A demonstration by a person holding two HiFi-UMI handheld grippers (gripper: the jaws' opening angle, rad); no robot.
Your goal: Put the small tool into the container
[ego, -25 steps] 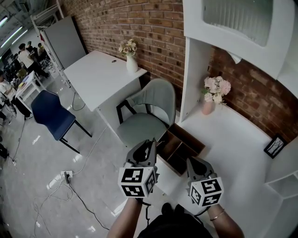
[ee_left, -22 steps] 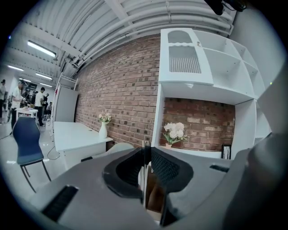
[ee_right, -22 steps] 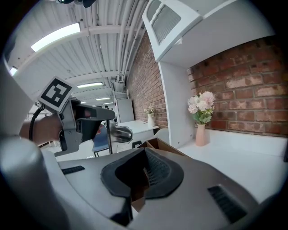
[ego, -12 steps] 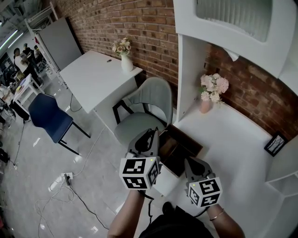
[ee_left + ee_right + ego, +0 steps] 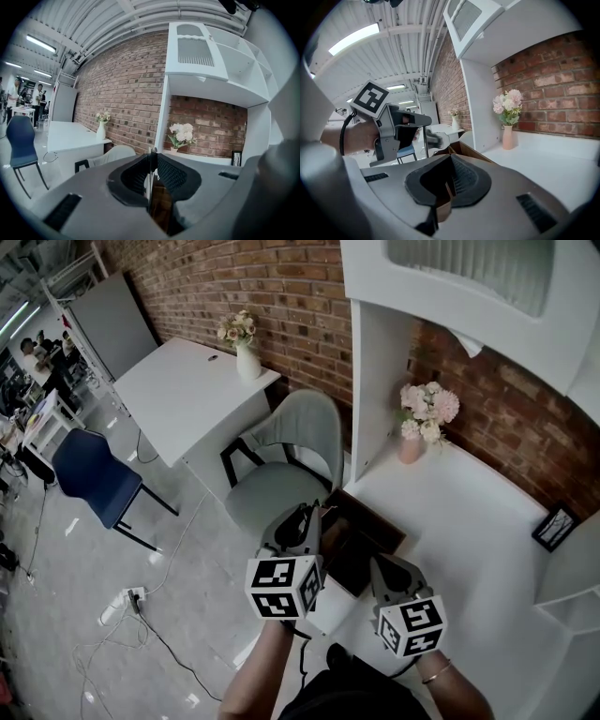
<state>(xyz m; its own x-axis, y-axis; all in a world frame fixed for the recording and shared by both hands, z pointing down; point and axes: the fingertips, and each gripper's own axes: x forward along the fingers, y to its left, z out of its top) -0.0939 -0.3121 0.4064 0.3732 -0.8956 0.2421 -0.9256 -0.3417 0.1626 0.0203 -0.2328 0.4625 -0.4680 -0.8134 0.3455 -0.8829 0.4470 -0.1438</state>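
Note:
A brown wooden container [image 5: 367, 538] with compartments sits on the near left corner of the white desk [image 5: 469, 521]. My left gripper [image 5: 308, 513] hovers at the container's left edge. Its jaws are shut, and a thin pale metal sliver, the small tool [image 5: 150, 151], shows at their tips in the left gripper view. My right gripper [image 5: 376, 562] is shut and empty, just short of the container's near side. In the right gripper view the container's rim [image 5: 468, 151] lies straight ahead and the left gripper [image 5: 433, 138] is at the left.
A grey-green chair [image 5: 281, 460] stands left of the desk, below the left gripper. A pink vase of flowers [image 5: 417, 423] and a small picture frame [image 5: 553, 526] sit further back on the desk. A white upright panel [image 5: 375, 381] borders the desk. Cables [image 5: 131, 601] lie on the floor.
The left gripper has edged right to the container's edge. The right gripper has crept slightly forward. Both stay shut.

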